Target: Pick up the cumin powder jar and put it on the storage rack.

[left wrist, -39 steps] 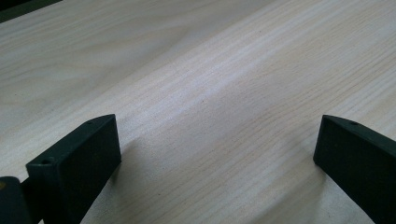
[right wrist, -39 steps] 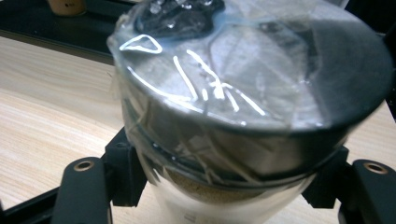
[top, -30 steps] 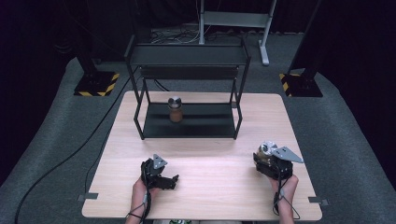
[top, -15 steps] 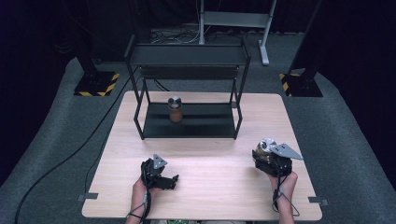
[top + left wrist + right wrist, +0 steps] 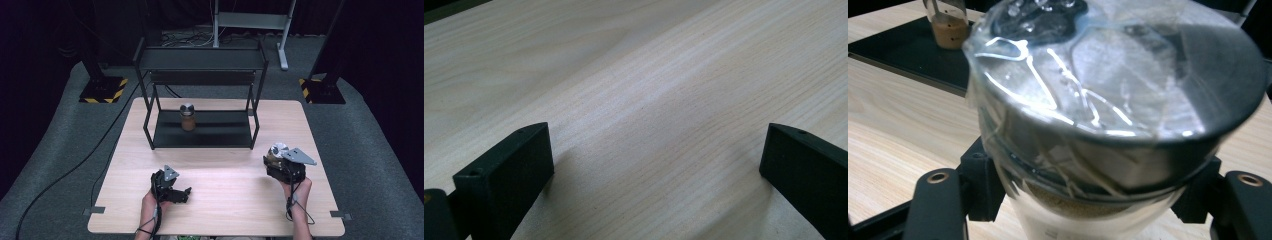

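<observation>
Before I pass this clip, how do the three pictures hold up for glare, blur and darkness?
High view: evenly lit table, dark surroundings, the jar on the rack shelf small and soft. Left gripper view: sharp wood grain, soft shadows beside the open left claw. Right gripper view: the jar held in the right claw is very close and blurred, with bright glare streaks on its plastic-wrapped metal lid.

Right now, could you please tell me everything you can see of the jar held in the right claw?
The jar is clear, with a silver metal lid wrapped in crinkled, glossy film and a brown powdery filling under the lid's rim. It stands about upright in the right claw, whose black jaws press on its sides below the lid. It is near the wooden table's right edge, apart from the black rack.
</observation>
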